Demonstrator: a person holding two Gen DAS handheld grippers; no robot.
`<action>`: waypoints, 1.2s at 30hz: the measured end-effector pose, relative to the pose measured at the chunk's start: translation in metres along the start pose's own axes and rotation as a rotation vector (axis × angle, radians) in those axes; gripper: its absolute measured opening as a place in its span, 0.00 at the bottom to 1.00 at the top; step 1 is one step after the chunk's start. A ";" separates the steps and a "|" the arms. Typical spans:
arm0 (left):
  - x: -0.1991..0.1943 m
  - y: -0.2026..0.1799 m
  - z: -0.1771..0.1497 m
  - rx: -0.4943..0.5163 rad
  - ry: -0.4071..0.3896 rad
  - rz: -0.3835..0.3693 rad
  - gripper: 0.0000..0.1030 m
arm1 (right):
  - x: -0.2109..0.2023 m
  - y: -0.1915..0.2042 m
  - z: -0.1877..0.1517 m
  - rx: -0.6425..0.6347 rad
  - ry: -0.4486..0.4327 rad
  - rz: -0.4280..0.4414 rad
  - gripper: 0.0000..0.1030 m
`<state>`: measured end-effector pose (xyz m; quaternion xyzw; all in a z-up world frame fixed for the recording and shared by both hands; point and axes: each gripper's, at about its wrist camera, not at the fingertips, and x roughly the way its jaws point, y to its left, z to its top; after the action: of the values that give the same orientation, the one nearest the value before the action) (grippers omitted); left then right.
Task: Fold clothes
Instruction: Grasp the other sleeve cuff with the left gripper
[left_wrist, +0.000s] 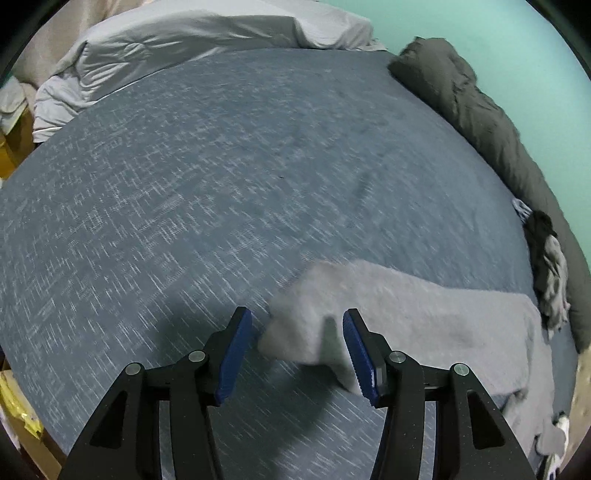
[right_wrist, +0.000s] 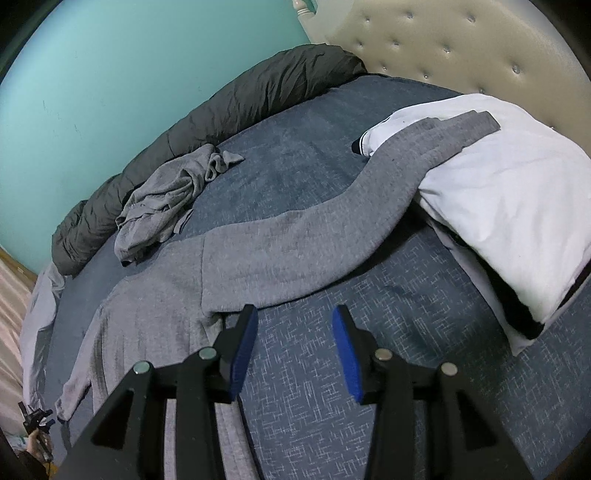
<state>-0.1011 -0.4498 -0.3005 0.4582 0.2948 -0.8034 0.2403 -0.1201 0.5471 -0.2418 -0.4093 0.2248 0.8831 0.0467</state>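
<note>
A grey sweatshirt (right_wrist: 266, 254) lies spread on the blue bed cover (right_wrist: 388, 387), one sleeve stretched up onto a white pillow (right_wrist: 517, 206). In the left wrist view its other sleeve (left_wrist: 354, 295) lies blurred on the cover (left_wrist: 221, 184). My left gripper (left_wrist: 297, 325) is open, just above that sleeve's cuff end, holding nothing. My right gripper (right_wrist: 295, 325) is open and empty over the cover, just below the sweatshirt's armpit. A second crumpled grey garment (right_wrist: 166, 199) lies by the far edge; it also shows in the left wrist view (left_wrist: 554, 280).
A dark rolled duvet (right_wrist: 207, 122) runs along the teal wall (right_wrist: 129, 66); it shows in the left wrist view too (left_wrist: 480, 118). A light grey quilt (left_wrist: 177, 48) is heaped at the far end. A tufted headboard (right_wrist: 461, 40) stands behind the pillow.
</note>
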 end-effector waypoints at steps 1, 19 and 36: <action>0.004 0.001 0.001 0.005 0.003 0.008 0.54 | 0.000 0.002 0.000 -0.004 0.001 -0.001 0.41; 0.018 -0.019 0.002 0.061 -0.011 -0.046 0.54 | 0.016 0.024 -0.006 -0.054 0.051 -0.023 0.42; 0.052 -0.019 0.009 0.169 0.031 0.065 0.54 | 0.025 0.032 -0.009 -0.068 0.076 -0.026 0.42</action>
<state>-0.1429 -0.4491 -0.3378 0.4985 0.2144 -0.8100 0.2224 -0.1395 0.5118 -0.2539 -0.4467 0.1908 0.8734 0.0359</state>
